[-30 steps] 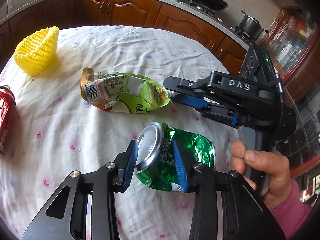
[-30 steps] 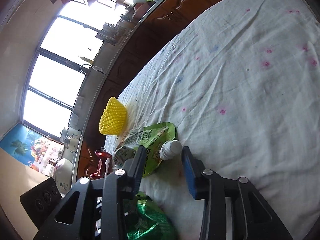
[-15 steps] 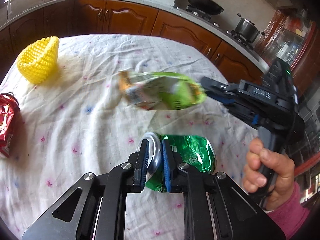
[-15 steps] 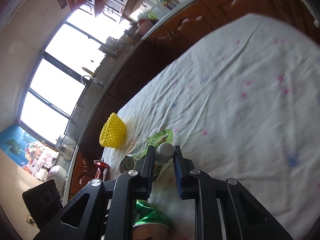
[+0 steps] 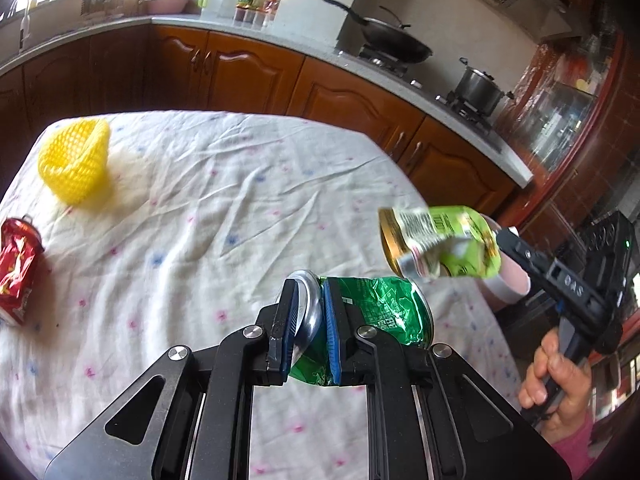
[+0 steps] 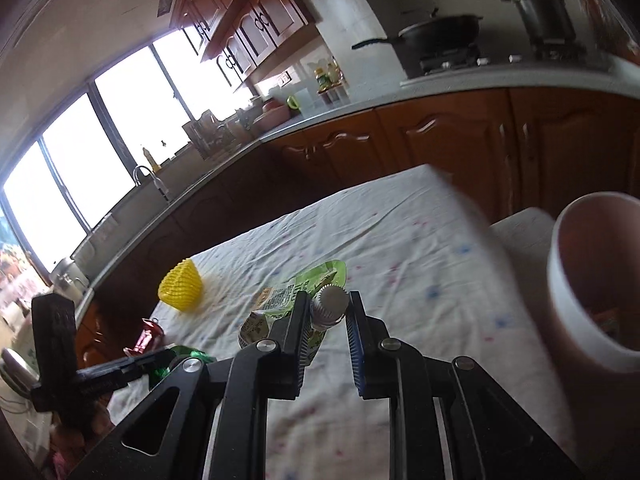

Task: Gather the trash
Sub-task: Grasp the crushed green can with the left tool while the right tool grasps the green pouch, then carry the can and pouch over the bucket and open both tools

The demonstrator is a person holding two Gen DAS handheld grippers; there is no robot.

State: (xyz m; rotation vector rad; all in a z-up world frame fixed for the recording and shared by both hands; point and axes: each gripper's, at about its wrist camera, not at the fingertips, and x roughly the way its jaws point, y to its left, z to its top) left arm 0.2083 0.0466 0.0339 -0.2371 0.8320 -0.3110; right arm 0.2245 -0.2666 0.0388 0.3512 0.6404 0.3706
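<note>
My left gripper (image 5: 310,296) is shut on the rim of a crushed green can (image 5: 380,316) and holds it above the white tablecloth (image 5: 200,216). My right gripper (image 6: 328,308) is shut on the white screw cap of a light green drink pouch (image 6: 280,304). In the left wrist view the pouch (image 5: 440,246) hangs in the air past the table's right edge, above a pink bin (image 5: 514,280). The pink bin (image 6: 588,280) is close on the right in the right wrist view.
A yellow foam net (image 5: 74,166) lies at the table's far left. A crushed red can (image 5: 16,264) lies at the left edge. Wooden kitchen cabinets (image 5: 248,76) and a stove with a wok (image 5: 384,44) stand behind the table.
Both grippers closed: the left on the green can, the right on the pouch's cap. The right gripper lifted the pouch off the table and carried it right toward the pink bin.
</note>
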